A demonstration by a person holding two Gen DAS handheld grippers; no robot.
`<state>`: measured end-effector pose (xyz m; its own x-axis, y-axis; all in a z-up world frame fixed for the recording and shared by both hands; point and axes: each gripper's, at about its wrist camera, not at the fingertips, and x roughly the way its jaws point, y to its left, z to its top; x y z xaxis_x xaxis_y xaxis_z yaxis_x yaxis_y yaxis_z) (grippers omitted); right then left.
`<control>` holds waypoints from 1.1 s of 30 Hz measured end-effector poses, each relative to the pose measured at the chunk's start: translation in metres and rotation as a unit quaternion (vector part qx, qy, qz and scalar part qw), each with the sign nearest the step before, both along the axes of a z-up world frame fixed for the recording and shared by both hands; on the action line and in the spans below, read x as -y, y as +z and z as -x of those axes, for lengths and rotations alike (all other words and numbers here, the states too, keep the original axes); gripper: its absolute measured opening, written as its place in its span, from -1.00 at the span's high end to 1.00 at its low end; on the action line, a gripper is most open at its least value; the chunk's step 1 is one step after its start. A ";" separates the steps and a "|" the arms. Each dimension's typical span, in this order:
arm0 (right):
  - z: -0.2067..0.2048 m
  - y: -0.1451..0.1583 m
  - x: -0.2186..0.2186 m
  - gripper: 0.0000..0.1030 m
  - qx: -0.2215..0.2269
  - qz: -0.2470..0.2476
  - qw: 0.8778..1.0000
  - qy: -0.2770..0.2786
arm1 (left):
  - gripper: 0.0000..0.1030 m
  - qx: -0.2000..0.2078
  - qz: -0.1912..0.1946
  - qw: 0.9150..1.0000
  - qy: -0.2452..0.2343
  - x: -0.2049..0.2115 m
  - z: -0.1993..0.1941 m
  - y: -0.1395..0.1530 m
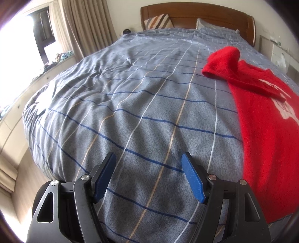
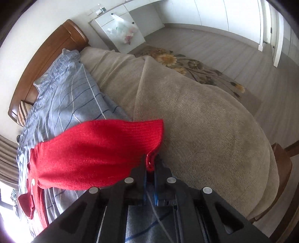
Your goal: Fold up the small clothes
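A small red knit sweater with white lettering lies on the bed's blue-grey checked cover, at the right of the left wrist view, one sleeve folded across its chest. My left gripper is open and empty, just above the cover to the left of the sweater. In the right wrist view my right gripper is shut on the ribbed cuff of the sweater's other sleeve and holds it lifted above the bed.
A beige blanket covers the bed's right side. The wooden headboard and pillows are at the far end. Curtains and a window ledge are on the left, a white cabinet and a floral rug on the right.
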<state>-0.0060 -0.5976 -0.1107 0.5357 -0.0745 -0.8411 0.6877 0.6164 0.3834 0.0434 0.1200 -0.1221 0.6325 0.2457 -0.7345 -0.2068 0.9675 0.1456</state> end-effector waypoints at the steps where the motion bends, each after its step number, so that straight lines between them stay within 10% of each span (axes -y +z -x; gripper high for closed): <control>1: 0.002 0.001 0.001 0.85 -0.001 0.000 1.000 0.000 | -0.48 -0.003 0.000 1.000 -0.002 0.000 0.001 0.001; 4: 0.013 0.009 0.002 0.37 -0.024 0.028 0.999 -0.012 | -0.48 -0.010 0.004 1.000 -0.009 -0.001 0.000 0.006; 13: -0.002 0.057 -0.050 0.28 0.059 0.102 0.988 0.102 | -0.65 0.024 0.005 0.986 -0.164 0.065 -0.032 0.065; 16: -0.016 0.021 -0.057 0.16 -0.004 0.080 0.992 0.102 | -0.70 0.029 -0.037 0.964 -0.262 0.116 -0.052 0.081; 22: 0.017 0.032 -0.091 0.15 0.033 0.129 0.987 0.090 | -0.69 0.012 -0.136 0.895 -0.426 0.210 -0.089 0.071; 31: 0.058 0.043 -0.132 0.15 0.100 0.138 0.982 0.075 | -0.27 -0.096 -0.170 0.863 -0.467 0.264 -0.148 0.011; 33: 0.065 0.046 -0.135 0.15 0.124 0.135 0.981 0.057 | 0.93 -0.102 -0.140 0.868 -0.466 0.264 -0.153 0.014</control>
<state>-0.0706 -0.4623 -0.0642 0.7399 -0.2046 -0.6408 0.5138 0.7867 0.3421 0.1967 -0.1444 -0.1082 0.5164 -0.1162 -0.8484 0.7035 0.6226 0.3429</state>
